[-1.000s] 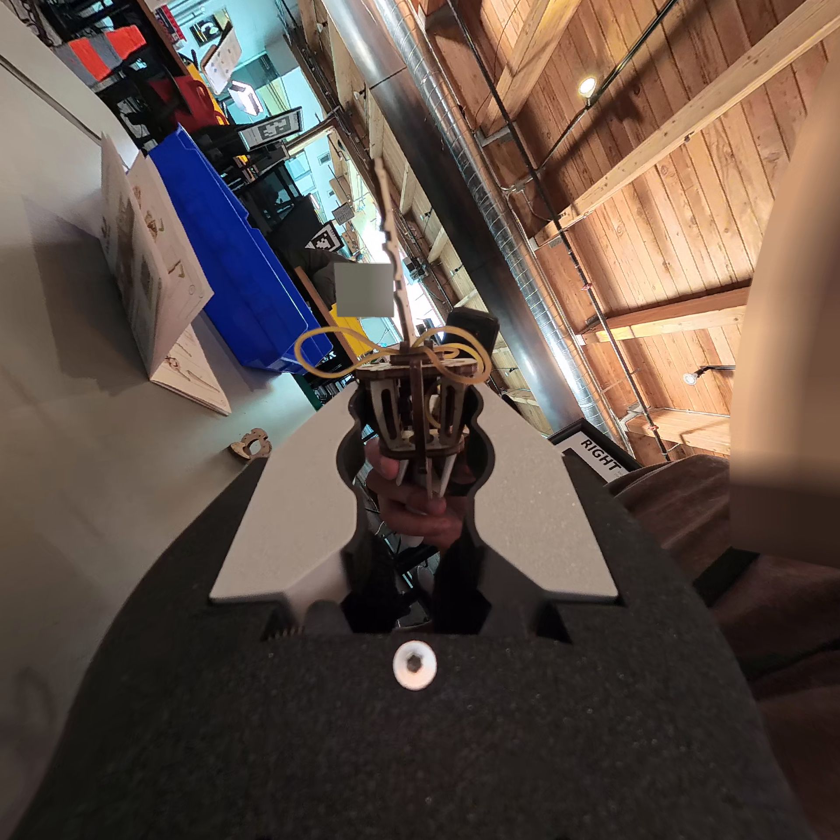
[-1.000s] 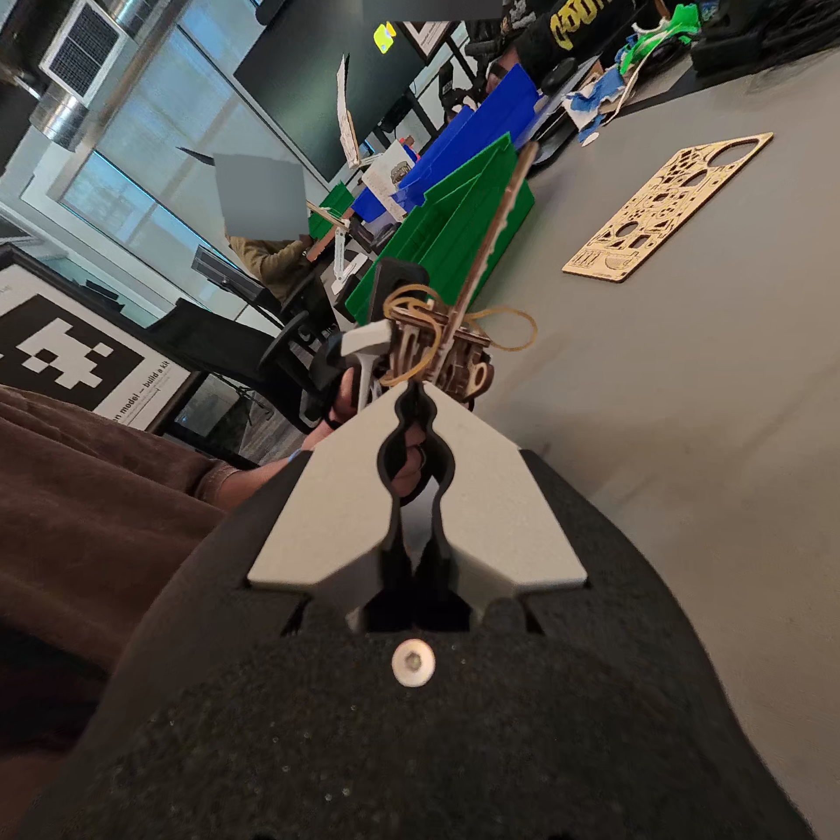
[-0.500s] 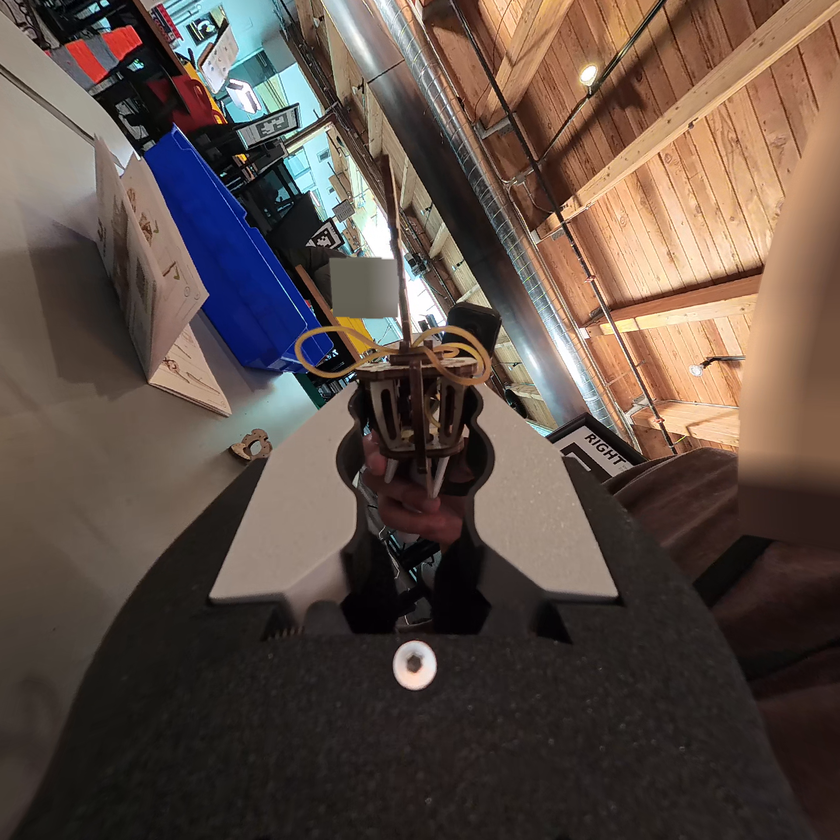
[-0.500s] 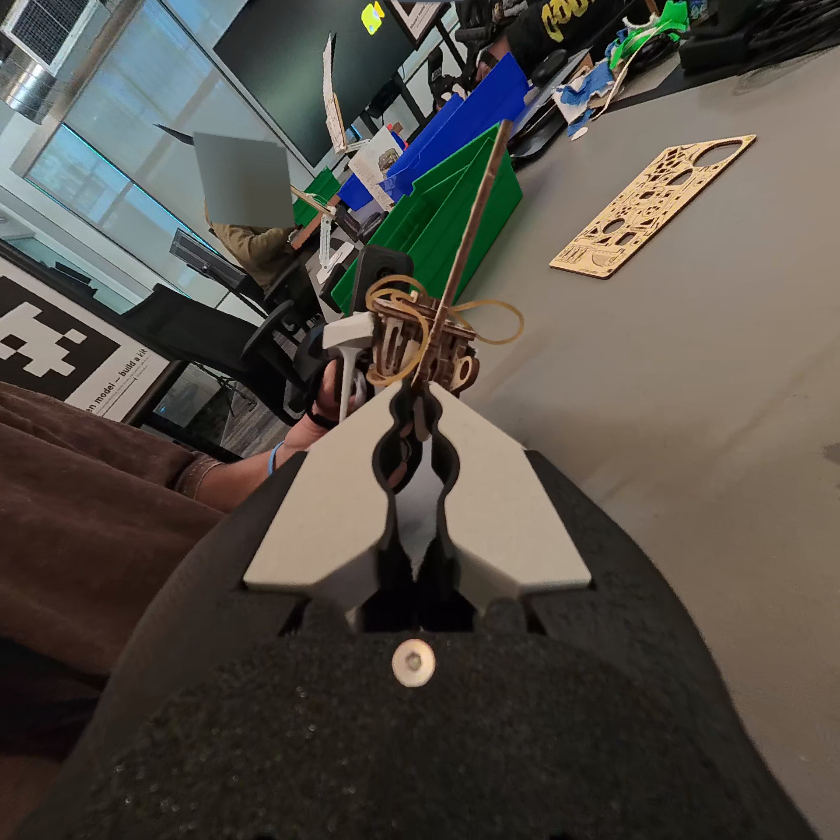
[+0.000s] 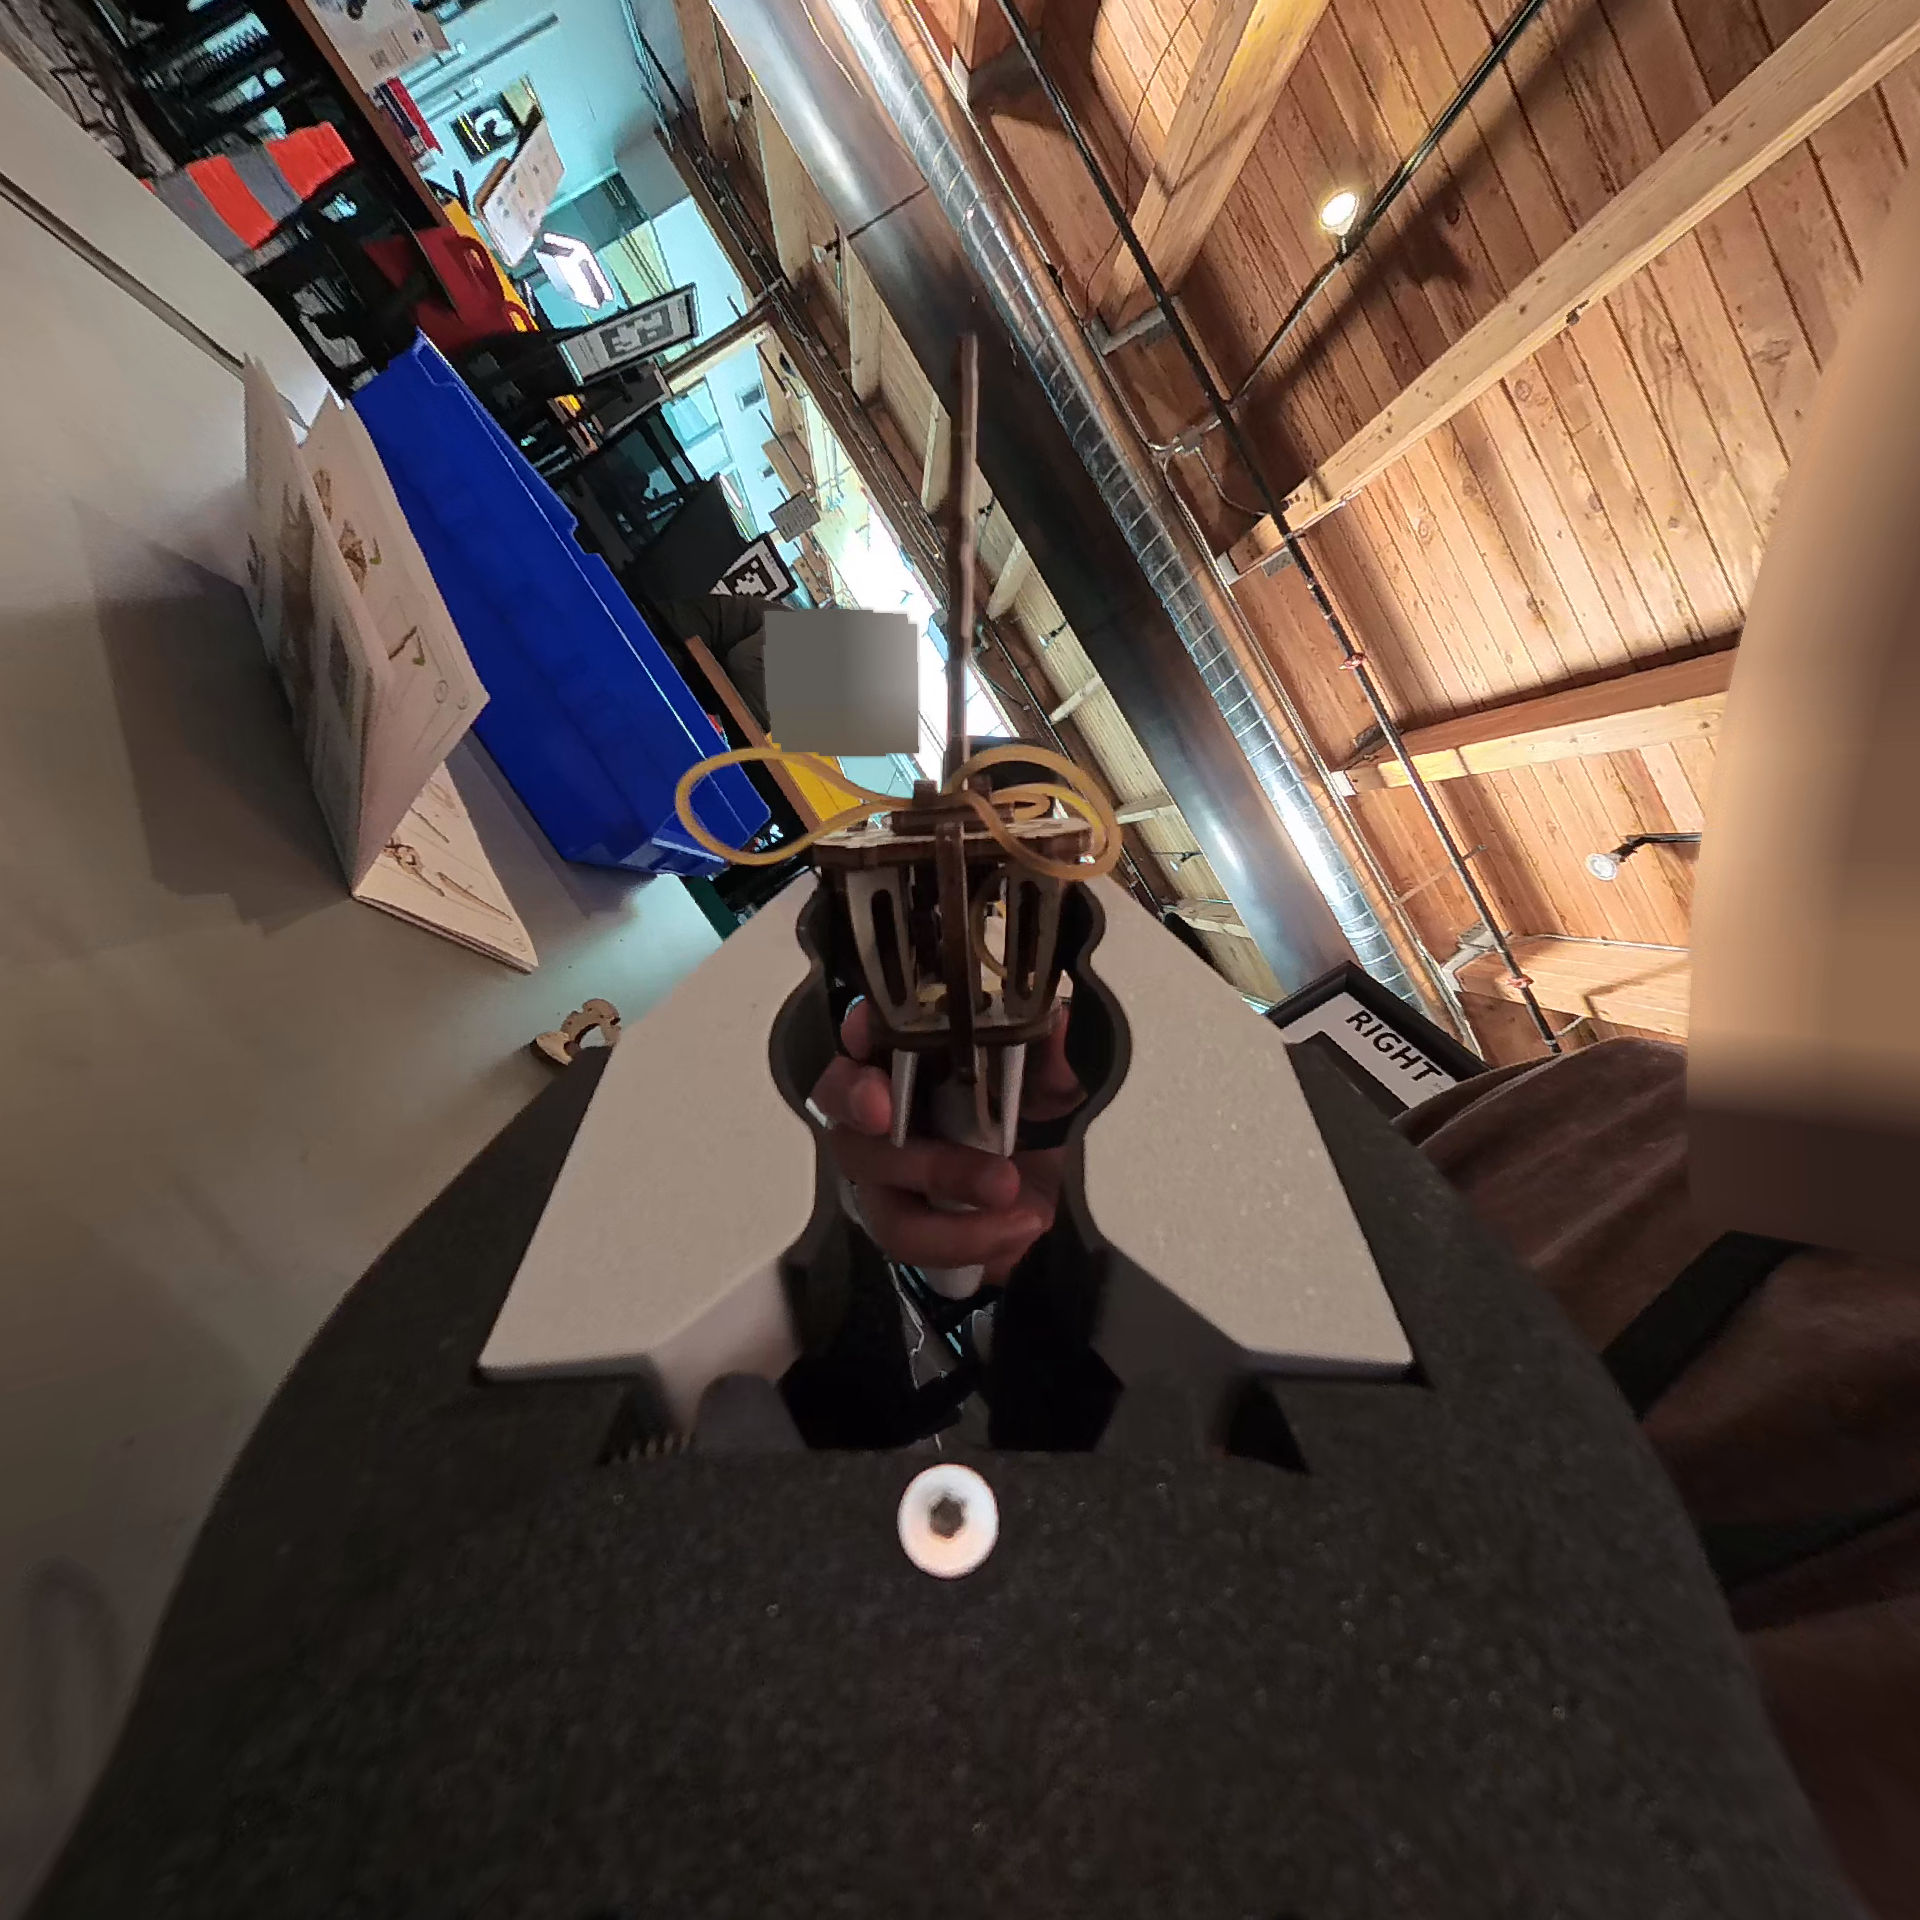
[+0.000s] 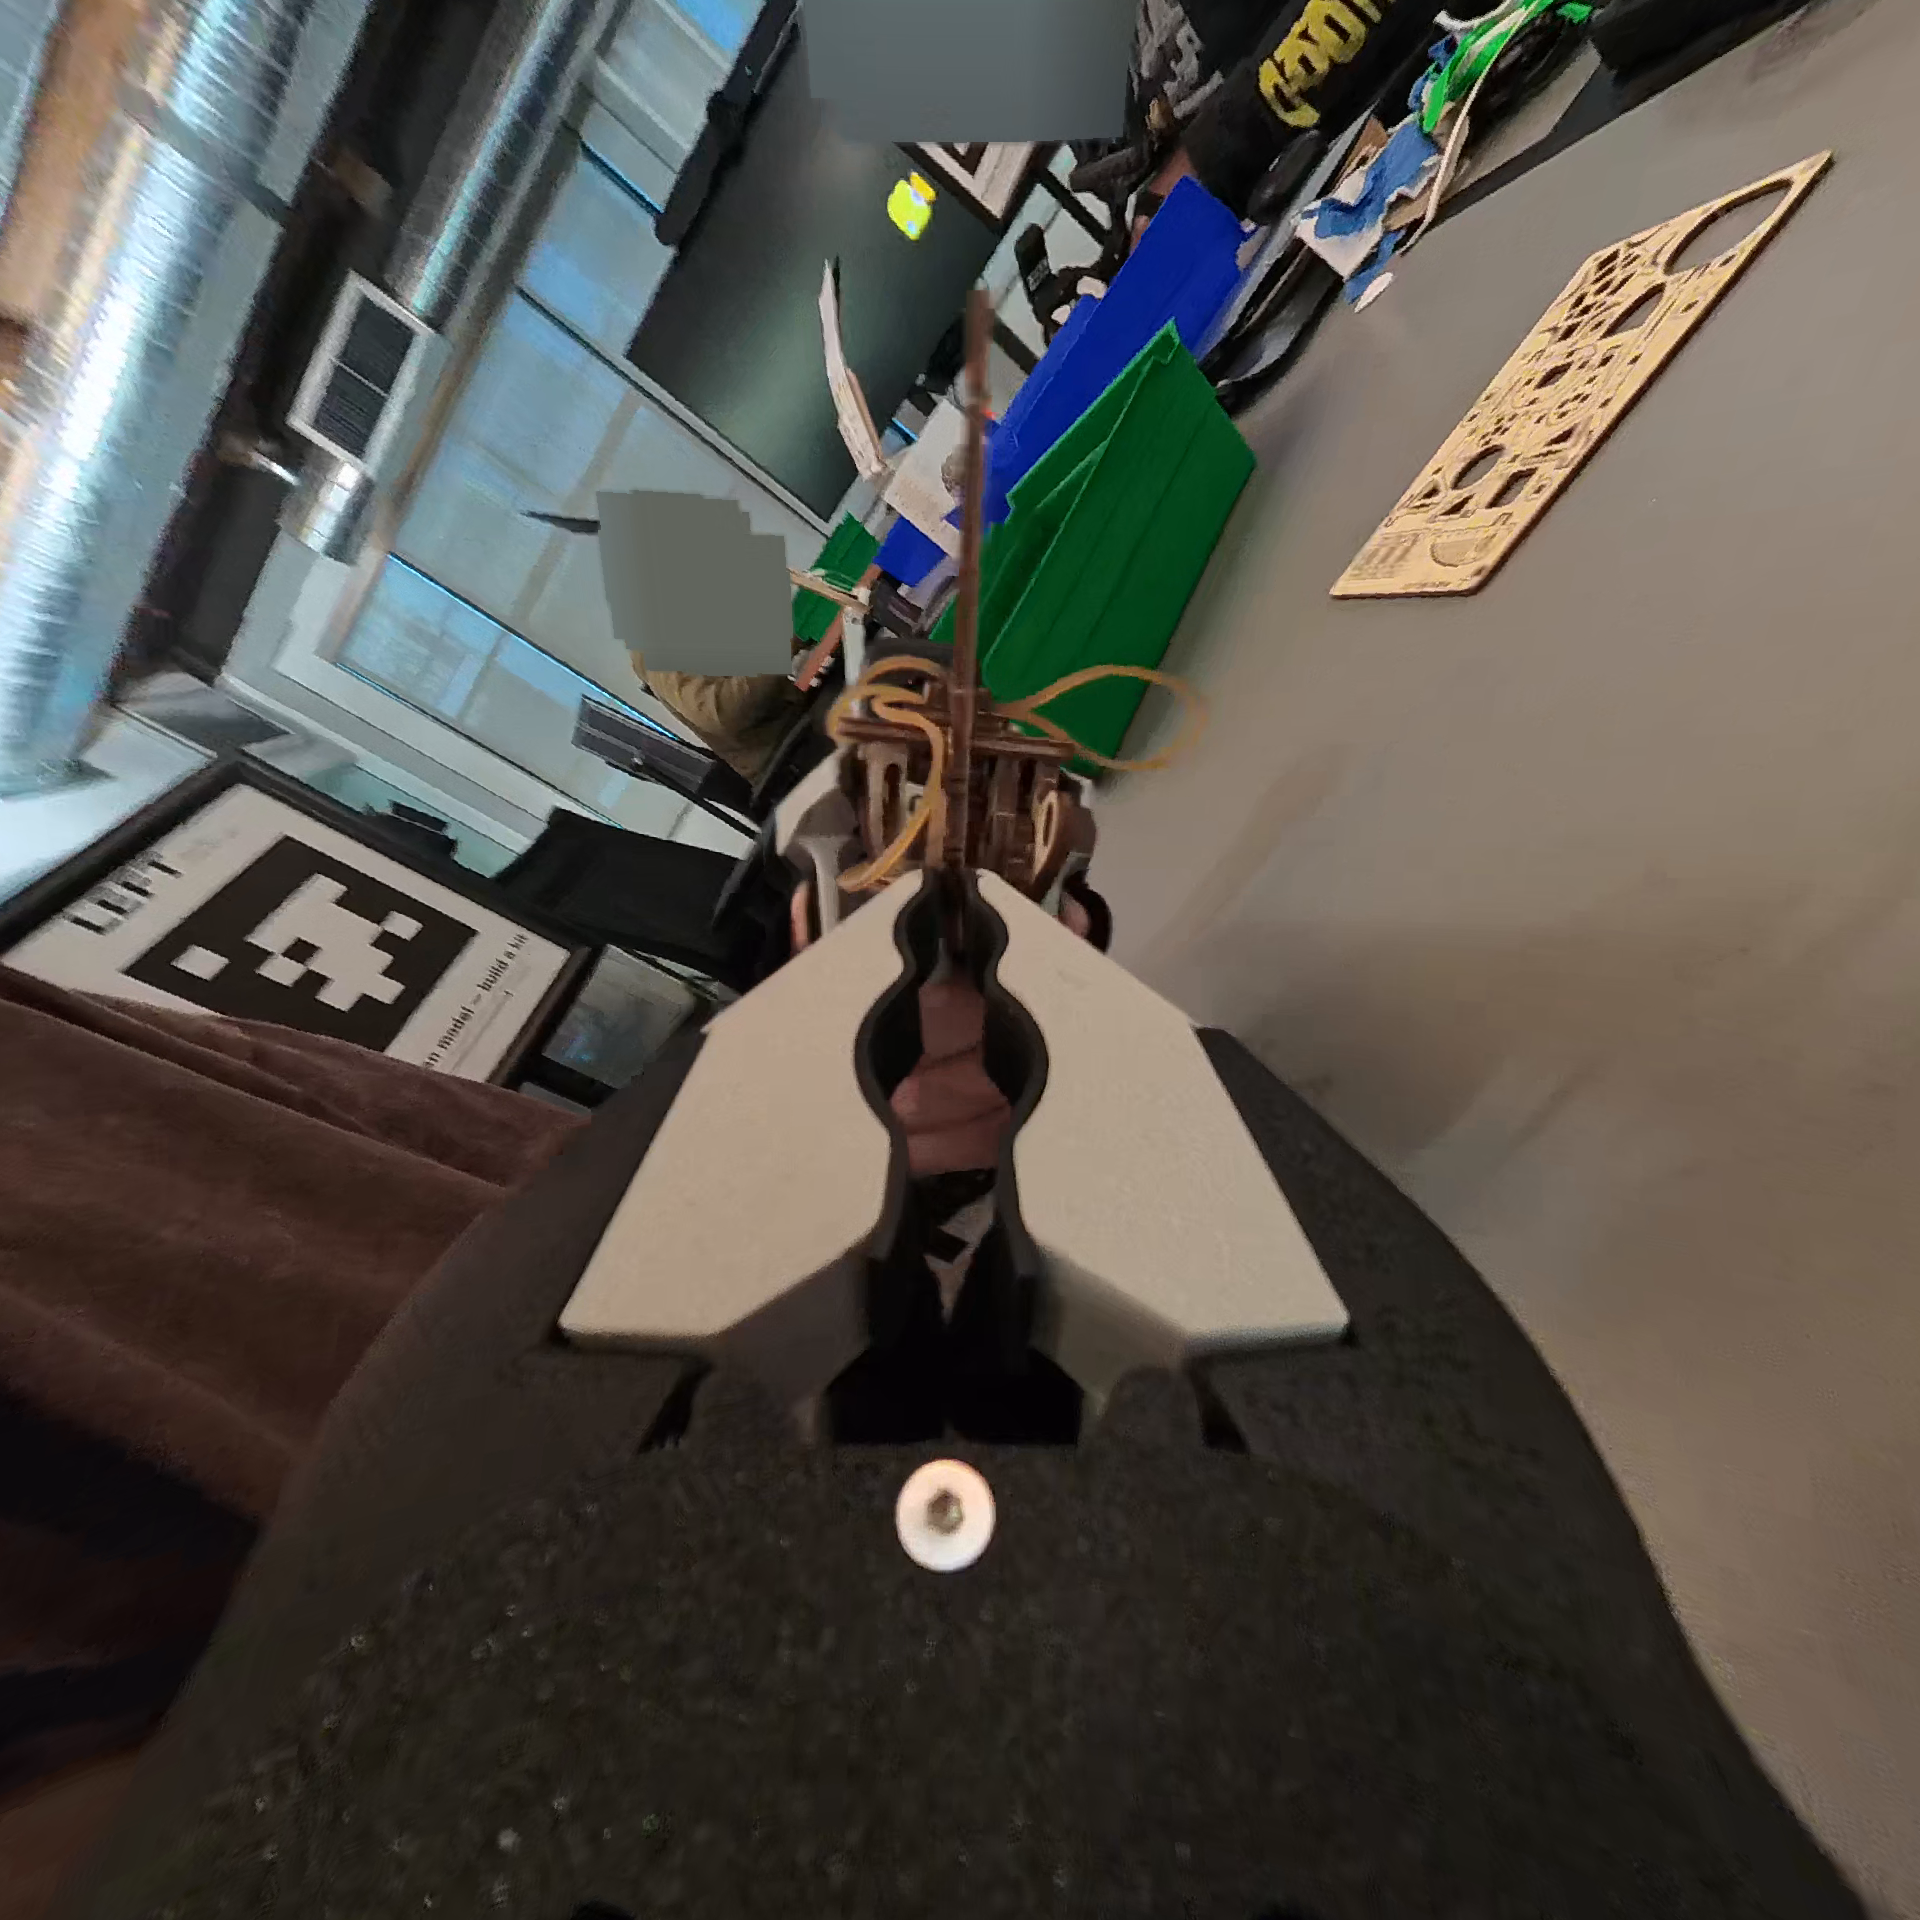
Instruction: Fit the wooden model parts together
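While gripped from two sides, move as one pair, never apart. Left tool (image 5: pixel 951 914) set at a middling width, clamped on the slatted body of the wooden model (image 5: pixel 883 935), held in the air clear of the bench (image 5: pixel 156 1039). Right tool (image 6: pixel 951 894) pinched nearly closed on the foot of the thin wooden strip (image 6: pixel 971 520) standing up through the middle of the model.

Judged best: press the strip straight along its own length, without twist, against a steady model. Thin wood, likely to snap if levered. Mind the loose rubber band (image 6: pixel 1143 707) looping out from the model's top, liable to snag.

Open air above the model. Instruction booklet (image 5: pixel 343 675) and small loose piece (image 5: pixel 577 1034) well aside of the model, cut-out sheet (image 6: pixel 1558 384) farther off. Ample room to turn or lower.
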A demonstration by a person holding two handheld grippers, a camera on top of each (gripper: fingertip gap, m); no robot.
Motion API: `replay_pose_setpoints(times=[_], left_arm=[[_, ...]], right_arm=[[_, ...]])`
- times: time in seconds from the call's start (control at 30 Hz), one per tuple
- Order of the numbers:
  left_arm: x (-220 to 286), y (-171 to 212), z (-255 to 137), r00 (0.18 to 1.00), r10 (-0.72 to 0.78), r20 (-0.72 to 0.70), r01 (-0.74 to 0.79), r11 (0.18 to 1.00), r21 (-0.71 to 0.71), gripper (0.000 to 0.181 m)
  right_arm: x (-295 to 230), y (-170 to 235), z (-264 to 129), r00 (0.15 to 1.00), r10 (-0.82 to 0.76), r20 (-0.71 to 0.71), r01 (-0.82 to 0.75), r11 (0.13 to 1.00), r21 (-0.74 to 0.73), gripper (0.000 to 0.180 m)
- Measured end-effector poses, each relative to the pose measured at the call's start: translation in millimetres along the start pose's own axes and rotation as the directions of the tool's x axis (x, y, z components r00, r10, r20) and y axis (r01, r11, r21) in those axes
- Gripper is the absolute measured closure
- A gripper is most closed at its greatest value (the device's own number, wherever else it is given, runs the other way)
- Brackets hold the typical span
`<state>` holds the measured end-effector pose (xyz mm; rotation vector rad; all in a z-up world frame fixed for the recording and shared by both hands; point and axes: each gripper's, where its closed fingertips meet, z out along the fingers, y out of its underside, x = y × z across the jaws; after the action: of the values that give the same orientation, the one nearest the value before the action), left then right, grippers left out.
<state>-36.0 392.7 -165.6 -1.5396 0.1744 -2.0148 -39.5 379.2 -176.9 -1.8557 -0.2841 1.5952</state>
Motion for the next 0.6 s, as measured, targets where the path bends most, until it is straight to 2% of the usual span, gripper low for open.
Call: replay_pose_setpoints(times=[0.3,0.6], left_arm=[[1.4,-2.7,0.9,1.0,0.011,-0.004,-0.011,0.999,0.05,0.141],[1.1,-6.8,2.8,0.999,-0.028,-0.023,0.03,0.991,0.127,0.142]], right_arm=[[-0.9,-3.3,0.3,0.987,0.142,0.069,-0.148,0.985,0.092,0.178],[-2.5,-8.2,-0.4,0.998,0.061,0.02,-0.064,0.972,0.225,0.178]])
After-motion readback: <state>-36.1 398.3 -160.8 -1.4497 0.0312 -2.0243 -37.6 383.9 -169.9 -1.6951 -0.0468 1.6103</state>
